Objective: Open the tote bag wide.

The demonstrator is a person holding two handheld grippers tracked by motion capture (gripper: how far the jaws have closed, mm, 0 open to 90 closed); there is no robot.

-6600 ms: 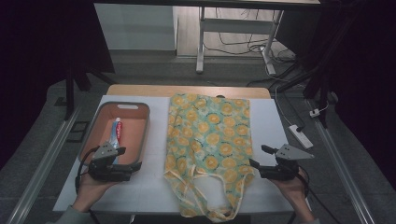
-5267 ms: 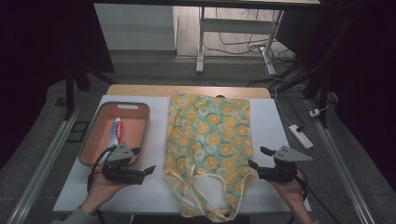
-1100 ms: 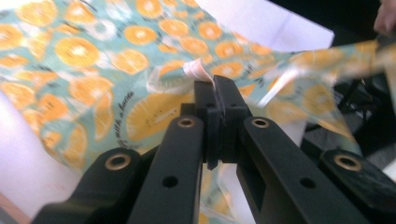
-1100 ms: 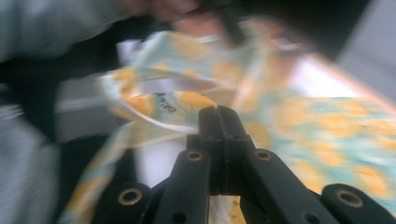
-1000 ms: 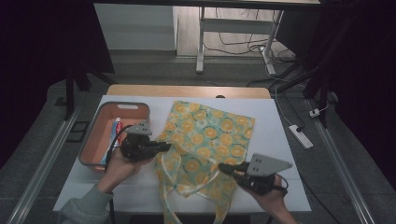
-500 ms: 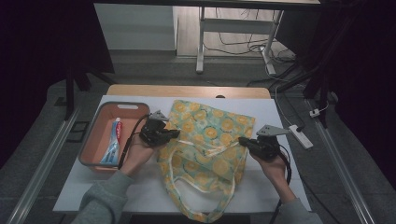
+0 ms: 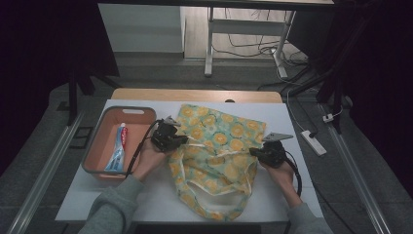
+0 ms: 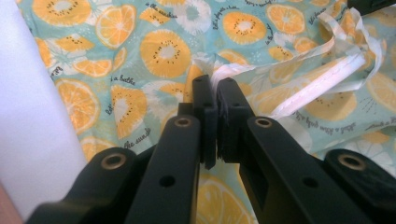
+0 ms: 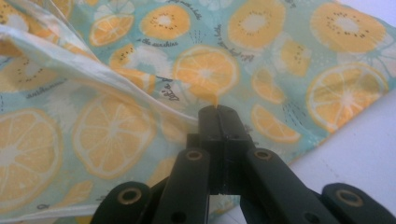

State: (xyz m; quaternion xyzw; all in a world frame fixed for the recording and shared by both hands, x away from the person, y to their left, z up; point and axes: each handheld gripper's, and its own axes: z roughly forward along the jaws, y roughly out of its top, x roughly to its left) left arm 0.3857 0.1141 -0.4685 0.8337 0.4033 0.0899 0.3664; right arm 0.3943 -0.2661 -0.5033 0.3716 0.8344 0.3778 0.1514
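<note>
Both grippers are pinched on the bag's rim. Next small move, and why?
Probably draw the two apart to widen the mouth. The left gripper is shut on the white-trimmed rim of the orange-slice-print fabric tote bag, the right gripper on the opposite rim; the toothpaste tube lies in the orange plastic tray.

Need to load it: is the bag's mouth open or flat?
Partly open: left gripper and right gripper pinch the bag rim apart.

The bag (image 7: 216,156) lies on the table (image 7: 292,122) between the left gripper (image 7: 181,140) and the right gripper (image 7: 253,151). A tray (image 7: 102,141) sits just left of the left gripper. A tube (image 7: 118,148) lies in the tray.
</note>
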